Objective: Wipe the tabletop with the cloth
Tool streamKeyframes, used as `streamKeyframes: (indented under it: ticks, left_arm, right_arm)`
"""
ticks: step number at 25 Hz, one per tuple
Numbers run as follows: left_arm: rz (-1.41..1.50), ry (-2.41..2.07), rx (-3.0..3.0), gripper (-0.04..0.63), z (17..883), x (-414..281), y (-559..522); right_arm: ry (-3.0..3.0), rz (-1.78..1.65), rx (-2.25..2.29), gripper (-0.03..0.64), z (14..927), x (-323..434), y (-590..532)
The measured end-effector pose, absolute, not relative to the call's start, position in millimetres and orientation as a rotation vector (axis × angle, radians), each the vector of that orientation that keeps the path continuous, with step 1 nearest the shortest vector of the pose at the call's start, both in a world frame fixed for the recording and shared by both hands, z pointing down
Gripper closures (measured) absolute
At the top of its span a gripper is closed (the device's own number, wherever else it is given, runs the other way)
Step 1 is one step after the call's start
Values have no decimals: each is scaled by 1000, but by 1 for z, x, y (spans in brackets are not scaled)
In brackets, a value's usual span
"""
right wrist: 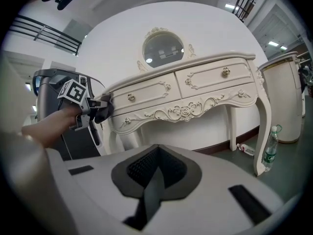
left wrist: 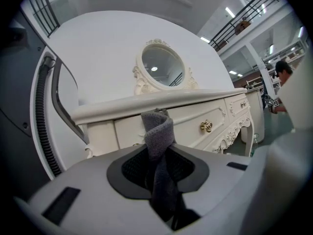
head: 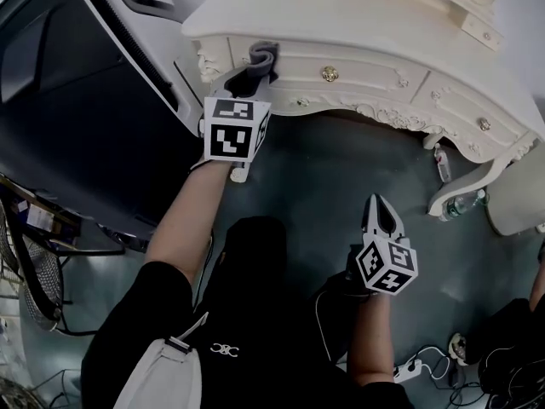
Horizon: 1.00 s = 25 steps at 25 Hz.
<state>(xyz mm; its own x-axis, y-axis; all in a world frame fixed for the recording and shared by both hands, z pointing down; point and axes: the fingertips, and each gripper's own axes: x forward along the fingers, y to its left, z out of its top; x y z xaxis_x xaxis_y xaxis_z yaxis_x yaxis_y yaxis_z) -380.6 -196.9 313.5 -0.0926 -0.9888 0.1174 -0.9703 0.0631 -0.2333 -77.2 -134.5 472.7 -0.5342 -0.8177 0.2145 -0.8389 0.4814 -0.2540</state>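
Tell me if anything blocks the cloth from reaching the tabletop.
Nothing visible does. The left claw holds the cloth up at the front edge of the tabletop, and the surface just beyond it looks bare.

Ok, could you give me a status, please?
Left gripper shut on the cloth, at the dressing table's front edge. Right gripper shut, empty, held low. Cloth not yet on the tabletop.

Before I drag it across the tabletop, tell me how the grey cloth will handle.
Probably floppy: the grey cloth folds over on itself above the left gripper, whose jaws are shut on it. Likely light: one pinch holds it up. Its knit texture may drag rather than slide.
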Motion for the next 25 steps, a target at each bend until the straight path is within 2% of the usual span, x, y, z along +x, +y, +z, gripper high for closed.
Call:
streamKeyframes:
  ticks: [5,10,18,25]
  left_arm:
    - [-360,2342,-1985,505,315,-422,-188]
    - [-389,2442,-2034,505,353,-452,-188]
    - [-467,2460,-2104,505,411,-451,-202]
    - [-418,2328,-2210,505,415,-432,-203]
  right_arm:
    - [-2650,513,1447,605,478,-95,-135]
    - [-2645,511,1426,606,480,-108,-137]
    - [-2608,507,1410,606,491,-119,-138]
    - [-2561,486,1403,606,495,-135,-140]
